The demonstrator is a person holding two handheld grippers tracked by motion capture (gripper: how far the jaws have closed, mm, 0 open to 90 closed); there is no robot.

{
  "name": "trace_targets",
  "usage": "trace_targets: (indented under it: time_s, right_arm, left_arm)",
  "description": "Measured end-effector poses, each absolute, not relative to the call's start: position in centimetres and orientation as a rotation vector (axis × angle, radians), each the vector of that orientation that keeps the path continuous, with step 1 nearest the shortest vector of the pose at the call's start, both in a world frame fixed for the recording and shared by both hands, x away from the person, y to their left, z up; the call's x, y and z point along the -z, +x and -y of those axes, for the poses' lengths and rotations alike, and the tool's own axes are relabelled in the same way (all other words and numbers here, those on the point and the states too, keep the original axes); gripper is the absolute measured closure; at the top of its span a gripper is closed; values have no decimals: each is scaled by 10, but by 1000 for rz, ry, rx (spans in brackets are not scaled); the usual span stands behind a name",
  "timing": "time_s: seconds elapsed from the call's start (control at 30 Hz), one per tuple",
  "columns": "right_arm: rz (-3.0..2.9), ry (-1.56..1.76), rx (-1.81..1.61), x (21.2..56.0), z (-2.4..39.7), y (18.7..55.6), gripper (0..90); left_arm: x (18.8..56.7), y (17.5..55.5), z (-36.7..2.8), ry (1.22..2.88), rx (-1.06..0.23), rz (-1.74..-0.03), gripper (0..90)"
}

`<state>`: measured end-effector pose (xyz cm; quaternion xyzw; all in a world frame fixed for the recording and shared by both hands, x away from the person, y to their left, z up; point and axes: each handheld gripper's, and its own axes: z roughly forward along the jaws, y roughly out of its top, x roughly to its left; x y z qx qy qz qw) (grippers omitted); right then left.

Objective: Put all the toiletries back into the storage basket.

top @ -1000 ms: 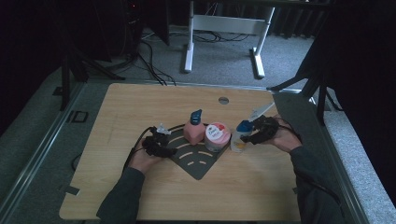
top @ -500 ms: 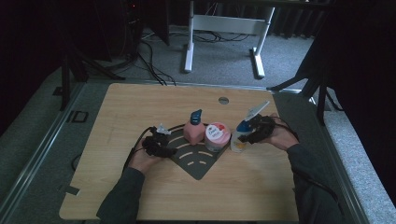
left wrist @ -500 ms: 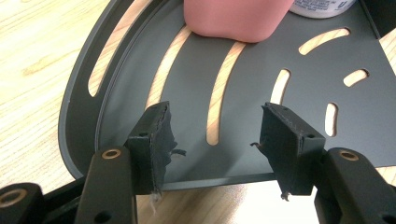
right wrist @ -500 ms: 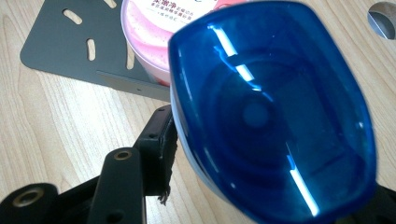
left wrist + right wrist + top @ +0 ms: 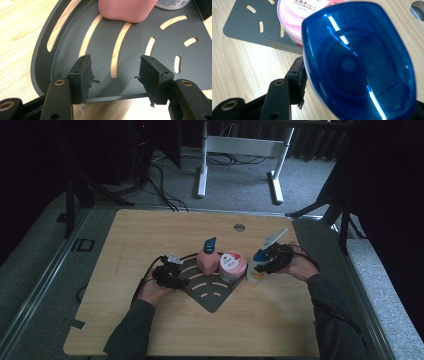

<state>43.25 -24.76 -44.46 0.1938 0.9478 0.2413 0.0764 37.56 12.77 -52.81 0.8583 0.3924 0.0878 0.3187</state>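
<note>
Right gripper (image 5: 264,262) clasps the blue-capped bottle (image 5: 258,265) upright just beside the dark slotted tray (image 5: 212,297), likely to set it by the pink jar (image 5: 233,266); left gripper (image 5: 181,281) rests unclenched, holding nothing, over the tray's edge

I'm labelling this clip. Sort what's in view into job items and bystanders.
In the job:
blue-capped bottle, clamped in the right claw
dark slotted tray
pink bottle and pink jar on it
left claw, open at the tray's edge

Lying about:
white desk frame
floor cables
</note>
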Motion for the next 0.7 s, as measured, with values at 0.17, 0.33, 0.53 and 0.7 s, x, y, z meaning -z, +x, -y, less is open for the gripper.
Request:
trace_targets:
  time_s: [0.17, 0.33, 0.53, 0.7]
  right_arm:
    - [-2844, 585, -727, 444, 248, 433, 502]
    - [-2845, 593, -725, 444, 247, 432, 508]
    - [-2850, 595, -731, 444, 247, 432, 513]
    - [-2859, 586, -712, 443, 246, 433, 508]
  left_arm:
    - [528, 376, -128, 2258, -232, -1033, 436]
    - [528, 375, -128, 2255, -231, -1034, 436]
    - [528, 375, -128, 2255, -230, -1034, 435]
    - [528, 376, -128, 2257, -232, -1033, 436]
